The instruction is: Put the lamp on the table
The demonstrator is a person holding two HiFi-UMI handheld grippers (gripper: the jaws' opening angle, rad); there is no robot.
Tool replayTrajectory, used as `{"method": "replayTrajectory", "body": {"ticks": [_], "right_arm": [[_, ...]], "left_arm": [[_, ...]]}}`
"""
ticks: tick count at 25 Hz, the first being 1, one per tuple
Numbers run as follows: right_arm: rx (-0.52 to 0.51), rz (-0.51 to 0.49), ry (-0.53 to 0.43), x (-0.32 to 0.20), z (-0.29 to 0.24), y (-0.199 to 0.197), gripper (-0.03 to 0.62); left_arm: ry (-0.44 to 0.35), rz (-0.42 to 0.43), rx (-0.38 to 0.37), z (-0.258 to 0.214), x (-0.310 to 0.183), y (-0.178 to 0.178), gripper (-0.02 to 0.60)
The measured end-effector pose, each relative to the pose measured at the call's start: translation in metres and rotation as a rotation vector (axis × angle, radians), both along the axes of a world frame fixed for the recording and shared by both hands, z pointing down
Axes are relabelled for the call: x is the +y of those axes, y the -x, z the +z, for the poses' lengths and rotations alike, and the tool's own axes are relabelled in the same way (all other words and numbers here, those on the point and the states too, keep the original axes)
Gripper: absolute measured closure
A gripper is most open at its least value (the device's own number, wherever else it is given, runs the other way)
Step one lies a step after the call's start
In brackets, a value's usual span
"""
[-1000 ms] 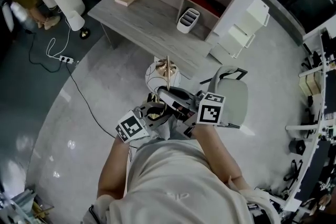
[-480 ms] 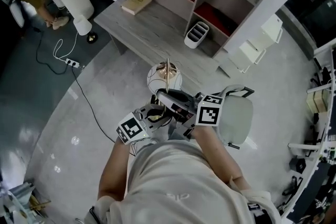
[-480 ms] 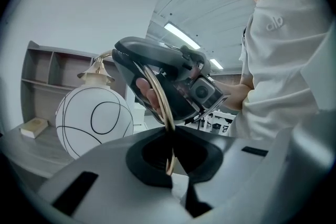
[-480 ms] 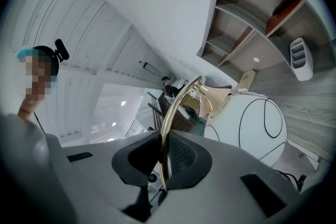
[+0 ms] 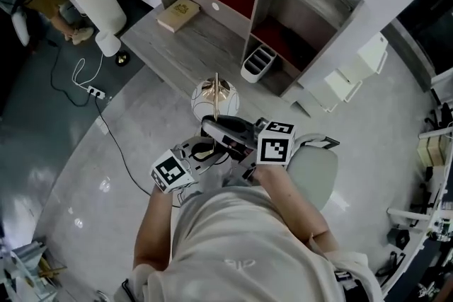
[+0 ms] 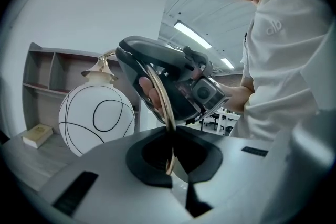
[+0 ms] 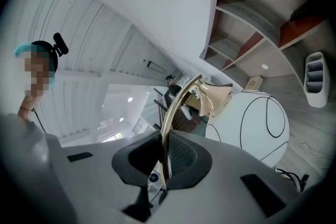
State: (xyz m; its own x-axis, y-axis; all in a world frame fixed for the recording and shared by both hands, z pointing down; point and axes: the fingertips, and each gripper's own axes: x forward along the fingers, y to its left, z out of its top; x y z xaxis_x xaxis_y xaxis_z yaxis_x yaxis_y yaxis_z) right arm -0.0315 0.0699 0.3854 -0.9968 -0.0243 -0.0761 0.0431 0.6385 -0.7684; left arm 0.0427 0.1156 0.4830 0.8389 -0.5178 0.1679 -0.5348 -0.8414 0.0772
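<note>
**Spotter:** Where are you in the job?

**Operator:** I'd call it the carry. The table (image 5: 185, 46) is straight ahead of me, grey top with shelves behind it. The lamp (image 5: 214, 98) isn't on it yet. I have it up in the air between both tools, and from the head view it sits at about the table's near edge.

**Spotter:** Room to land it?

**Operator:** I think so. There's a book (image 5: 178, 14) at the back left and a white organiser (image 5: 254, 63) at the right, with bare wood between them. Next I need to bring it over that stretch, lower it until it rests, and let go only once it stands by itself. The globe shade (image 6: 97, 119) hangs out in front, so I expect it to feel top-heavy.

**Spotter:** And the grips?

**Operator:** Both are on the thin brass stem (image 7: 176, 107). The left gripper (image 6: 170, 162) is clamped nearly flat, with the stem running down into its throat. The right gripper (image 7: 164, 165) is a hair wider and pinches the same stem higher up. Its body shows just beyond the left one. Neither touches the globe.
</note>
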Motion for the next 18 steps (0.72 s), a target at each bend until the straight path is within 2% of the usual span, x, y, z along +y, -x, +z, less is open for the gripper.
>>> {"method": "replayTrajectory", "body": {"ticks": [9, 18], "right_arm": [[0.011, -0.011, -0.012, -0.057, 0.005, -0.017, 0.546], [0.026, 0.058, -0.008, -0.111, 0.018, -0.011, 0.548]], "left_arm": [[0.000, -0.039, -0.005, 0.002, -0.060, -0.020, 0.565], [0.022, 0.009, 0.020, 0.016, -0.113, -0.010, 0.565]]}}
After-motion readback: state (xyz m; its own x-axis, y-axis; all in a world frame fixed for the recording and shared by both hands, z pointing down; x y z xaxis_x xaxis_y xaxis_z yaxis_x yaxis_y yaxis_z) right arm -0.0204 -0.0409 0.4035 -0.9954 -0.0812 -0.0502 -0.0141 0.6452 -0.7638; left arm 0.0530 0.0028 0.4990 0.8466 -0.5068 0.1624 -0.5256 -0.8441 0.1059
